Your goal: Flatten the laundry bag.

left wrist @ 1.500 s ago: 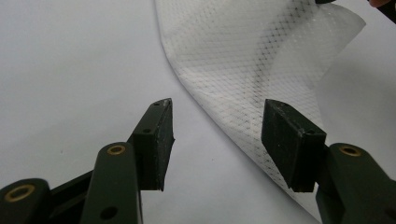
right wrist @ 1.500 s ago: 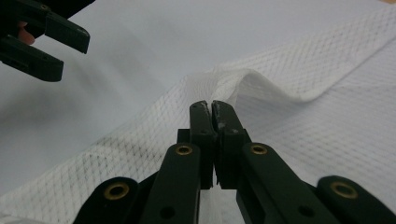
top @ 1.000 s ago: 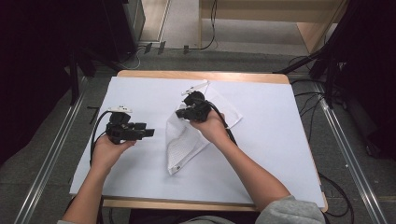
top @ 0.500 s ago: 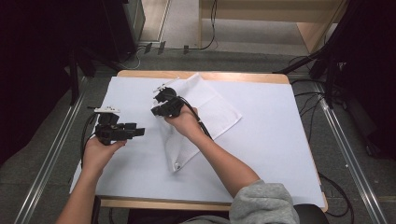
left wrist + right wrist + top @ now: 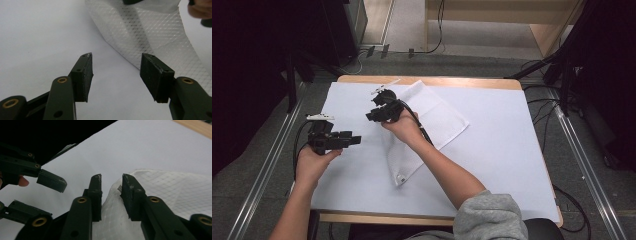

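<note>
A white mesh cloth lies on the white-covered table, with a folded strip running toward the near edge. My right gripper hovers over the cloth's left edge. In the right gripper view its jaws have just been opening. A raised cloth edge stands in the gap, and the pads are not pressing on it. My left gripper sits left of the cloth, open and empty. In the left gripper view its jaws point at the cloth.
One of the left gripper's fingers shows close by in the right gripper view. The right hand shows at the top right of the left gripper view. Cables trail from both grippers. Dark stands and floor rails flank the table.
The right hand has moved left across the table, dragging the cloth's edge with it. The left hand has shifted a little to the left.
</note>
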Available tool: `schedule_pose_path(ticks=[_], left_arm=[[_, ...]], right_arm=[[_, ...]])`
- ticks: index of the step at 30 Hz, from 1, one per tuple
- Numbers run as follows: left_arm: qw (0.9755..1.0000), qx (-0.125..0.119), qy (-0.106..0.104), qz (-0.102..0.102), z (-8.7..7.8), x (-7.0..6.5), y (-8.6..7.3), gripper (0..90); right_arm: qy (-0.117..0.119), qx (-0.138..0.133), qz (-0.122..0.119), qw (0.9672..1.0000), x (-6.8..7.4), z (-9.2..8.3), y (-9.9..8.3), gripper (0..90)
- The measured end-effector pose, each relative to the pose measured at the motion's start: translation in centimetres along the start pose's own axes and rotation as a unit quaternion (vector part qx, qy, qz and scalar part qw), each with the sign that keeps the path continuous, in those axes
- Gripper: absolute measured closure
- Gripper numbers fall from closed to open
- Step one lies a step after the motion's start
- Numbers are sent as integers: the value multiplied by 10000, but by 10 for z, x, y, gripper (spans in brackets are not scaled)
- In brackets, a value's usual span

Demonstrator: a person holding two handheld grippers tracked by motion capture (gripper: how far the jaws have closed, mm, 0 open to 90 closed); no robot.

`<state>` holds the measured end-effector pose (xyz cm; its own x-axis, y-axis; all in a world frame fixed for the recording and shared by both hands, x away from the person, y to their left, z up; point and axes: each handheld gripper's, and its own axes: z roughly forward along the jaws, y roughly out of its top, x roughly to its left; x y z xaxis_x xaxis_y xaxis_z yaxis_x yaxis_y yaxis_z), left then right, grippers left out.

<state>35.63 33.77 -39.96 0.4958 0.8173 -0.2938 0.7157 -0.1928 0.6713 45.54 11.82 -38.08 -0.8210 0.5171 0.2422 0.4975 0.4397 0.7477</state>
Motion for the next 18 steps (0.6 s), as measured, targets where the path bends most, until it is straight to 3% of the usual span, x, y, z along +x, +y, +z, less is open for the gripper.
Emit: schedule_pose_path(ticks=[4, 8, 18], left_arm=[[10000, 34, 13, 27, 1, 0, 0, 445], [10000, 46, 17, 25, 1, 1, 0, 445], [10000, 41, 56, -25, -3, 5, -1, 444]], right_arm=[[-83, -116, 19, 9999, -3, -16, 3, 629], [-76, -98, 90, 9999, -10, -33, 4, 618], [-136, -28, 150, 9998, -20, -69, -4, 691]])
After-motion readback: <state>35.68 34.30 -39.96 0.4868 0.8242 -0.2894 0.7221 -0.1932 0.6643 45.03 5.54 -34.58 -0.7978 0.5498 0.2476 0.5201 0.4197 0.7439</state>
